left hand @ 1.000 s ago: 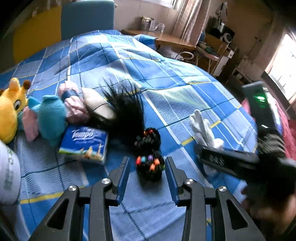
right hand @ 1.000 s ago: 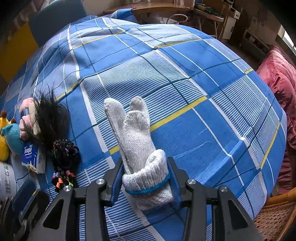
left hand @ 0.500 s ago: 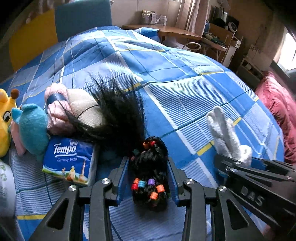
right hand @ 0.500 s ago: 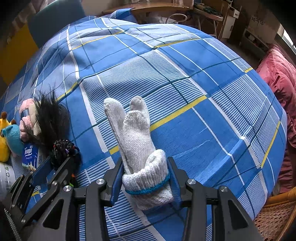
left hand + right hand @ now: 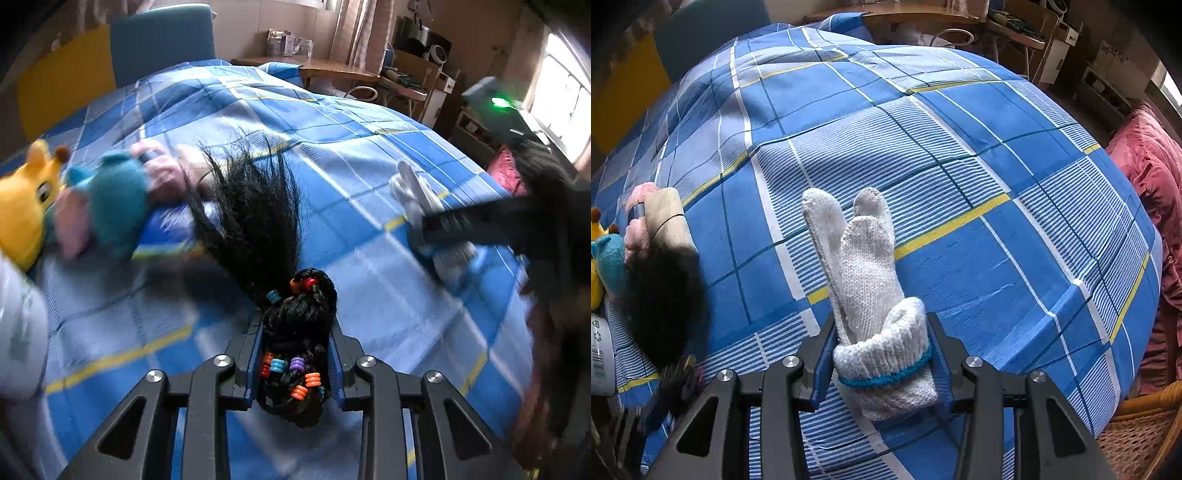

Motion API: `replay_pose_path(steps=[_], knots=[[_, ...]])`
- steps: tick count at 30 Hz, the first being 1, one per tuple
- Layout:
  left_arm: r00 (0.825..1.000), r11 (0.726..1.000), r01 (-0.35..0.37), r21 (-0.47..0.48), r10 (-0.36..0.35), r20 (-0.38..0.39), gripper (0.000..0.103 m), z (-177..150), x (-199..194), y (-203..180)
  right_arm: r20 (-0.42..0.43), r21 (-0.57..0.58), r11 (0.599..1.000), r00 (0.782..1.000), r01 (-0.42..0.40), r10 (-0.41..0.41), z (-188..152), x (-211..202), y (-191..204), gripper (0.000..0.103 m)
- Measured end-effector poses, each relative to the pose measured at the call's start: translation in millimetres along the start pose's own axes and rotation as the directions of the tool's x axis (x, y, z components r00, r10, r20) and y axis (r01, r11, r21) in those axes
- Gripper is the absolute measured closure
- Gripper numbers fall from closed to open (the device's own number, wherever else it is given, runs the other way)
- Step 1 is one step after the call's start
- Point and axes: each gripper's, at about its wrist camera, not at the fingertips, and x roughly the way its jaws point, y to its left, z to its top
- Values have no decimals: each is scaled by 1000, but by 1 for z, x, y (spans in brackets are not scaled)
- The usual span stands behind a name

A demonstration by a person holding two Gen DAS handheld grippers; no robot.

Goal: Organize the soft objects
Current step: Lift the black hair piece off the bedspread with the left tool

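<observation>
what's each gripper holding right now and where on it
Left gripper, jaws just closing, clamps the beaded black hairpiece at its lower end. Right gripper clamps the white knit glove at the cuff.

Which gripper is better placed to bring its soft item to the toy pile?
Probably the left gripper: its jaws have just closed on the beaded braid, near the toy pile.

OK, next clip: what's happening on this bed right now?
A person is tidying soft things on a blue plaid bed with two handheld grippers. The left gripper has just been closing and now pinches a black braided hairpiece with coloured beads. The right gripper grips a white knit glove by its cuff. Plush toys and a loose black wig lie further left.
</observation>
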Motion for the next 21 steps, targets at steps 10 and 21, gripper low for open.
replay_pose_path(steps=[10,21], knots=[[996,994,-90,-64,90,-2,73,-78,-53,34,7,-44,998,999,44,-43,-5,-1,16,57],[987,972,-155,-178,161,21,73,-118,-79,59,37,-93,993,997,76,-73,-18,-1,41,57]])
